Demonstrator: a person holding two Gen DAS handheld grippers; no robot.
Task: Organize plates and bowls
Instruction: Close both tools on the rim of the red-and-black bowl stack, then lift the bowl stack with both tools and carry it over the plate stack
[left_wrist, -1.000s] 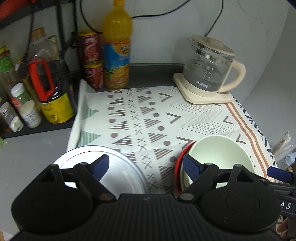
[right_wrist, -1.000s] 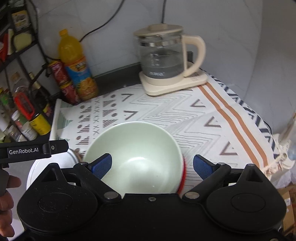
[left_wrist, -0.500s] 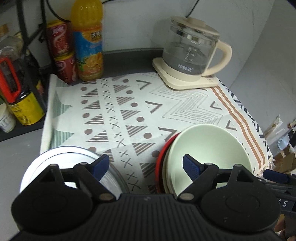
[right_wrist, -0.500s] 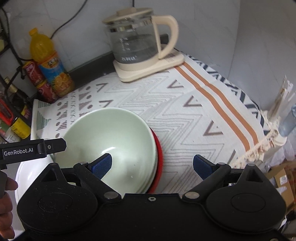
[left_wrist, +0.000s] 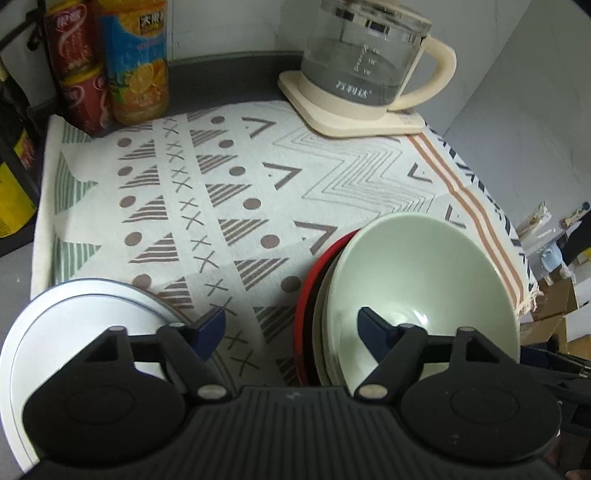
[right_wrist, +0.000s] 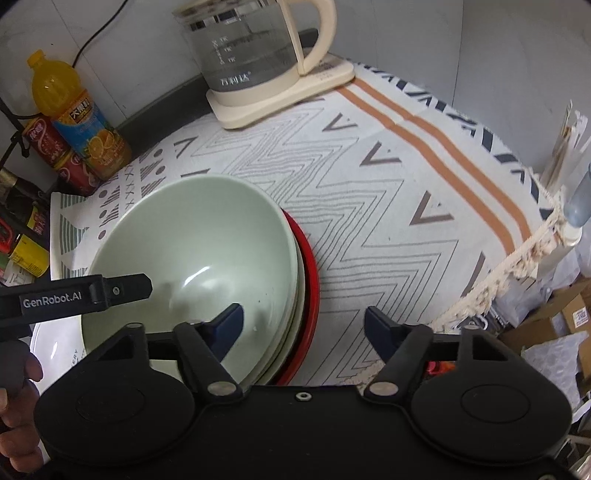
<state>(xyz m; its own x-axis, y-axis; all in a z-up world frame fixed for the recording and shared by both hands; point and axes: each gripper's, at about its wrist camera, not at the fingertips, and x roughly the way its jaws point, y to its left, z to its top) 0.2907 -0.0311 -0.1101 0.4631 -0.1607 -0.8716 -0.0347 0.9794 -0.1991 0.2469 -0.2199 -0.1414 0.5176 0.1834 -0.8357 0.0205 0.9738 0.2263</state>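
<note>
Right wrist view shows the pale green bowl (right_wrist: 192, 254) sitting on top of a small stack, with another pale dish and a red plate (right_wrist: 308, 280) under it, all near the front edge of the patterned cloth (right_wrist: 388, 192); a white plate (left_wrist: 74, 332) lies just beside the stack on the left. The step in hand looks like taking the bowl by its near rim. To do it well, I judge one finger should go inside the bowl and the other outside the rim alone, so the dishes beneath are not caught and dragged, and the lift should go straight up off the stack. The right gripper (right_wrist: 303, 323) has its jaws closing, about half spread, its left finger over the inside of the bowl and its right finger over the cloth, with the stack's rim between them; the pads do not yet press on anything. The left gripper (left_wrist: 291, 326) is closing too, still unclenched, straddling the bare cloth between the white plate and the red plate, holding nothing. A kettle (right_wrist: 258, 48) and an orange drink bottle (right_wrist: 79, 122) stand well apart at the back
</note>
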